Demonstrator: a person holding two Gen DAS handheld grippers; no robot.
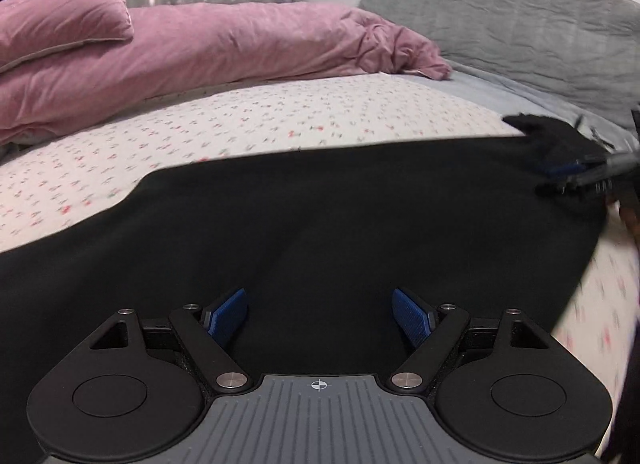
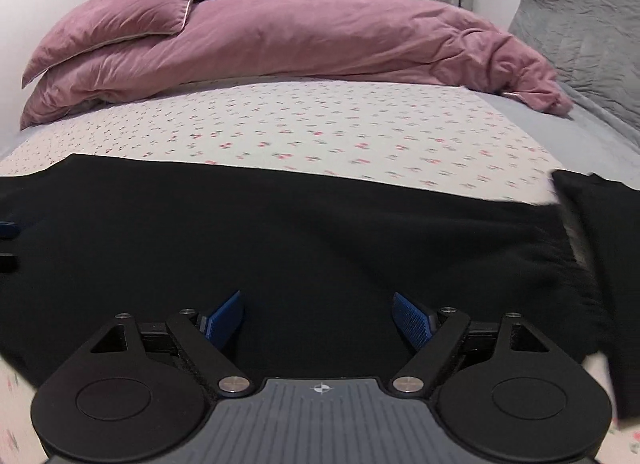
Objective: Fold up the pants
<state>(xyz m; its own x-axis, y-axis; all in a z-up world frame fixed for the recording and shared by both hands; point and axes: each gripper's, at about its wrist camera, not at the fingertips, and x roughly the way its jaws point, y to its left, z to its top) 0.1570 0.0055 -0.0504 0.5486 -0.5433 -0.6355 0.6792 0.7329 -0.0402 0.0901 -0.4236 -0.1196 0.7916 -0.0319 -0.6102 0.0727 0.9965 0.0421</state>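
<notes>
Black pants (image 1: 320, 223) lie flat on the bed (image 1: 280, 111); both grippers' fingers (image 1: 228, 314) spread wide.

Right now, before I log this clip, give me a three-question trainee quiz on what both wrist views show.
1. True or false: the black pants lie spread on the flowered bedsheet.
2. The left gripper has its jaws: A) open, B) shut on cloth?
3. What colour is the duvet behind the pants?

Key:
1. True.
2. A; the right gripper is open too.
3. Pink.
</notes>
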